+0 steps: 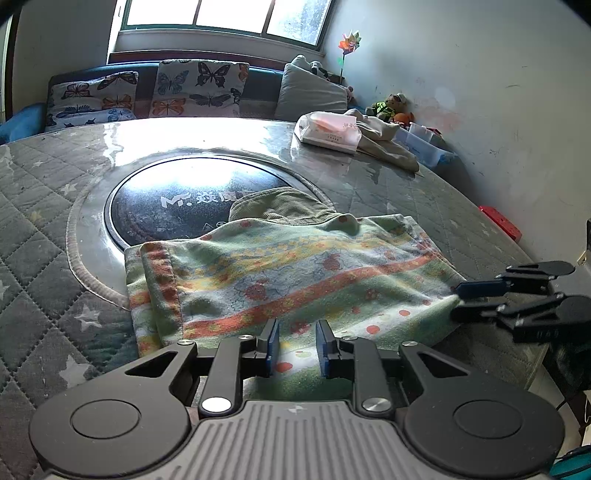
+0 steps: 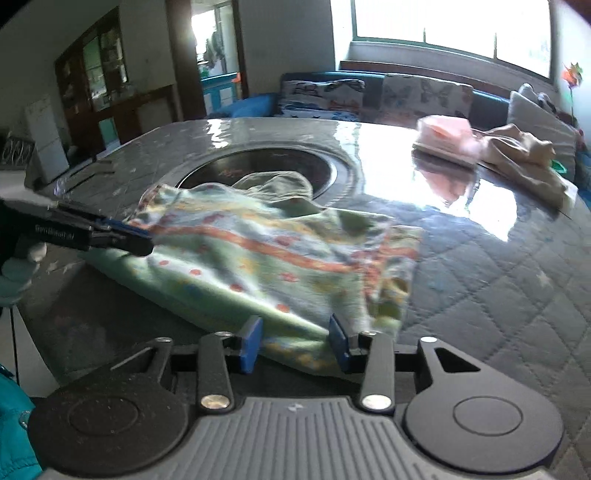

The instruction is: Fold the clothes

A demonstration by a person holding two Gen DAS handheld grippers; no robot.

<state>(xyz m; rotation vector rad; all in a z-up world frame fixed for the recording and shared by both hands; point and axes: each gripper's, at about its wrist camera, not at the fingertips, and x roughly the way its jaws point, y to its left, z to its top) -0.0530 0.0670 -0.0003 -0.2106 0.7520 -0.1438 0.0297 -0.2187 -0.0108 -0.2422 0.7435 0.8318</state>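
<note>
**Currently: both tongs at the patterned cloth, table cluttered at far right**

A tissue pack (image 1: 328, 132) is lying at the far right of the table, touching a crumpled beige garment (image 1: 388, 142) just beside it. An olive garment (image 1: 284, 206) is sitting partly under the far edge of the patterned cloth (image 1: 295, 273) and overlapping the black round hotplate (image 1: 177, 206) set in the table's middle. Nothing is blocking either gripper.

The quilted table cover (image 1: 44, 229) is lying under a glossy clear sheet that is catching window glare. Butterfly cushions (image 1: 199, 86) are lining a bench under the window (image 1: 225, 16) at the far side; a plain wall is running along the right.

The left gripper (image 1: 295, 345) is hovering at the cloth's near edge, jaws parted, cloth showing between the pads; whether they are touching it is unclear. The right gripper (image 1: 458, 297) is coming in from the right, jaws nearly together at the cloth's right corner. From its own camera (image 2: 295, 345) the jaws are standing apart with the cloth's edge lying between them; a firm pinch cannot be confirmed.
</note>
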